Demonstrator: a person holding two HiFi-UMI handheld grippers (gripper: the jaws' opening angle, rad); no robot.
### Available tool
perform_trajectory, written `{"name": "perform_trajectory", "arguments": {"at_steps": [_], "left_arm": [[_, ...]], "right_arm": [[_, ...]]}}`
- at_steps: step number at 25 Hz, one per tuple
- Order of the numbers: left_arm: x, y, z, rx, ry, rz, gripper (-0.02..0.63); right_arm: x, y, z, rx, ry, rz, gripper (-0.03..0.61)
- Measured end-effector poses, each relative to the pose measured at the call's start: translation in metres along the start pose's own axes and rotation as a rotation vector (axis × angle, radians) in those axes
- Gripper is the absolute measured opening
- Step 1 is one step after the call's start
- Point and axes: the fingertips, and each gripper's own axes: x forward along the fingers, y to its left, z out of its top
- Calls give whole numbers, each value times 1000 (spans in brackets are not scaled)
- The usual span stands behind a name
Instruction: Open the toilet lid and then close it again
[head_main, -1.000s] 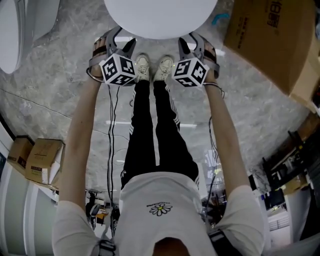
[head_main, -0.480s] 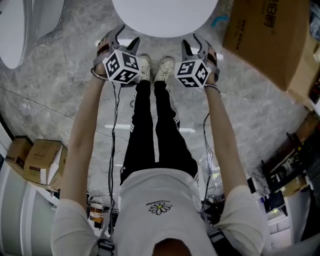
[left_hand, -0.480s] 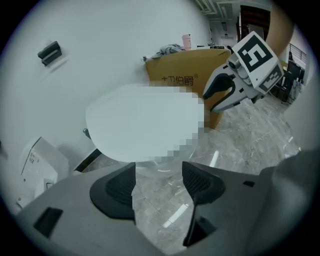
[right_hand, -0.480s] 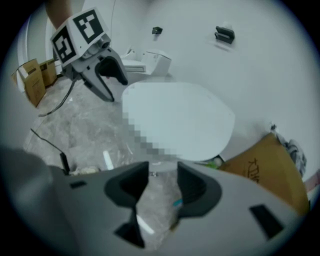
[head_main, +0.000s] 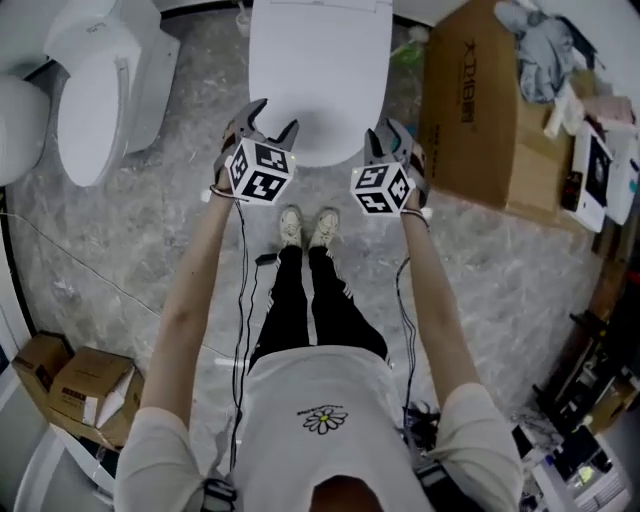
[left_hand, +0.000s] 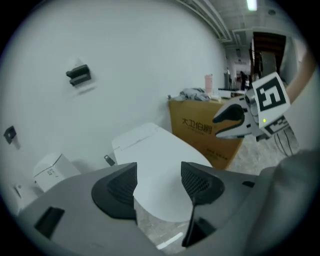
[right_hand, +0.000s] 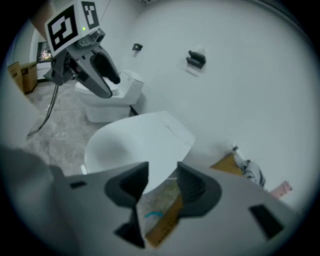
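Lid (head_main: 318, 80) down, just beyond the feet. Left gripper (head_main: 275, 120) and right gripper (head_main: 385, 135) hover at its near edge, jaws apart, empty. It looks slick: a shallow pinch could slip and let it slam.

A second white toilet (head_main: 95, 100) stands at the upper left of the head view. A large cardboard box (head_main: 470, 110) sits at the upper right, grey cloth (head_main: 545, 45) heaped on top. Small boxes (head_main: 85, 390) lie at the lower left on the marbled floor (head_main: 500, 270).
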Motion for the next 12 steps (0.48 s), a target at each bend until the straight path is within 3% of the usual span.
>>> {"name": "perform_trajectory", "arguments": {"at_steps": [4, 6, 12], "left_arm": [[-41, 34, 86, -100, -114, 65, 183], [-74, 43, 127, -112, -190, 84, 172], [-193, 56, 250, -170, -511, 190, 88]], "right_arm": [[-43, -69, 55, 178, -69, -79, 190], [-76, -98, 84, 261, -121, -121, 185], [-194, -167, 188, 322, -422, -266, 85]]}}
